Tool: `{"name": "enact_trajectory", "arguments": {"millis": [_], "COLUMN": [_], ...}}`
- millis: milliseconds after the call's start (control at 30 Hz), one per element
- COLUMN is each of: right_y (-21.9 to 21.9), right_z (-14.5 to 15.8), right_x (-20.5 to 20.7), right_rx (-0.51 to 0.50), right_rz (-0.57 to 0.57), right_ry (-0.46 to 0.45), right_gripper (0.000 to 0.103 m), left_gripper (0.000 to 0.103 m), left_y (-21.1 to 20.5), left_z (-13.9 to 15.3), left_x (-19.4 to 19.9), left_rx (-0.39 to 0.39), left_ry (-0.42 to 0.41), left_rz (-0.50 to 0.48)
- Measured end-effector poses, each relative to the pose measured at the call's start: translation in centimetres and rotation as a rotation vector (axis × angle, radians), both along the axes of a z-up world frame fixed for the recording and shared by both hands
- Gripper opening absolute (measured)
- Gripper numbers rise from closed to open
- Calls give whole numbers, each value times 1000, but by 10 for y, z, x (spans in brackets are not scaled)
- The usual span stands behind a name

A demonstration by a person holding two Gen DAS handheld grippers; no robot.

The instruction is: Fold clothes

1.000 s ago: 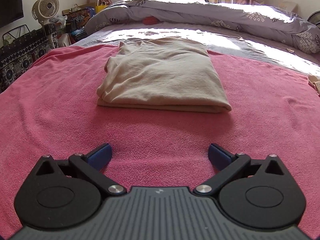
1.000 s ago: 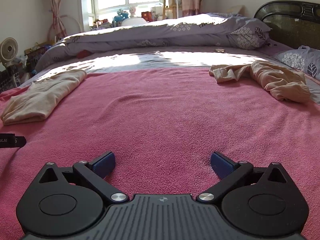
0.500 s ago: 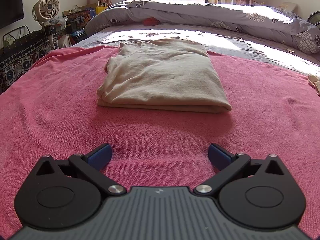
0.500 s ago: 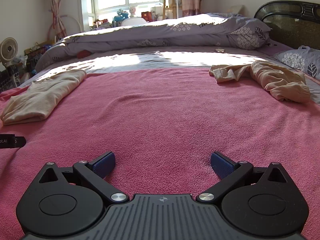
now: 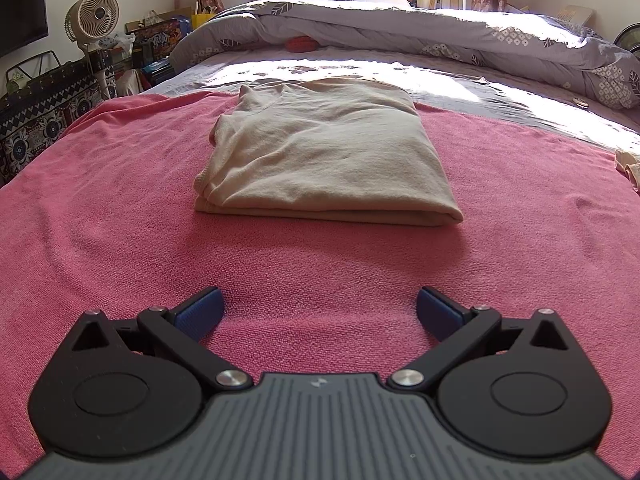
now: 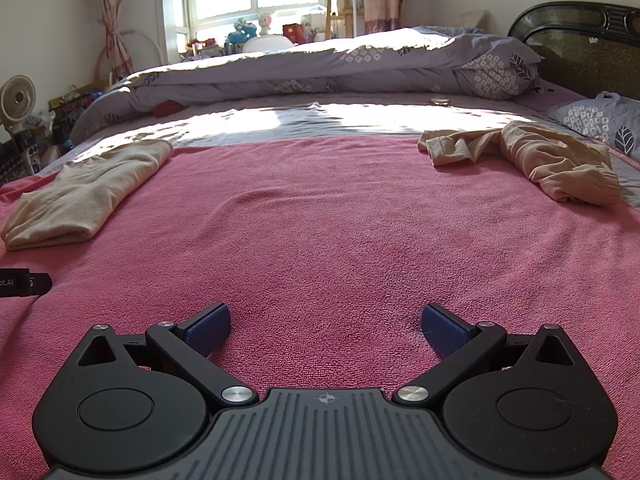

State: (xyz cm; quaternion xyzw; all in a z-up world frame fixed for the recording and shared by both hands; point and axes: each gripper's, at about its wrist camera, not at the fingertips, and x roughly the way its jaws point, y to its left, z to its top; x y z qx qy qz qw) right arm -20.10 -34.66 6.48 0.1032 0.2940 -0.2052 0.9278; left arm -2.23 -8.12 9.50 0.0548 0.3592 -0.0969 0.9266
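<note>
Left wrist view: the left hand-held gripper (image 5: 318, 308) is released — its blue pads spread wide over the pink blanket (image 5: 120, 220), grasping nothing. The folded beige garment (image 5: 328, 160) lies straight ahead, well apart from the pads, its far edge near the grey sheet (image 5: 460, 76). A fan (image 5: 93, 16) stands far left.

Right wrist view: the right hand-held gripper (image 6: 326, 328) is likewise released and empty above the pink blanket (image 6: 328, 232). The folded beige garment (image 6: 88, 192) sits far left; a crumpled beige garment (image 6: 532, 156) lies far right — near a patterned pillow (image 6: 600, 120).
</note>
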Motion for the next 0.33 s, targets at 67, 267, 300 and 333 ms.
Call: {"name": "enact_trajectory", "arguments": {"millis": [67, 267, 300, 333], "right_y": [0, 0, 1, 1], "right_z": [0, 0, 0, 0], "right_x": [0, 1, 1, 1], "right_rx": [0, 0, -1, -1], "right_rz": [0, 0, 0, -1], "right_ry": [0, 1, 1, 1], "right_gripper": [103, 103, 103, 103], "left_gripper": [103, 103, 103, 103], "left_y": [-3, -1, -1, -3], "left_z": [0, -2, -3, -3], "left_x": [-2, 0, 2, 1], "left_rx": [-5, -15, -13, -11], "left_ry": [-1, -6, -6, -5], "left_rz": [0, 2, 2, 2]}}
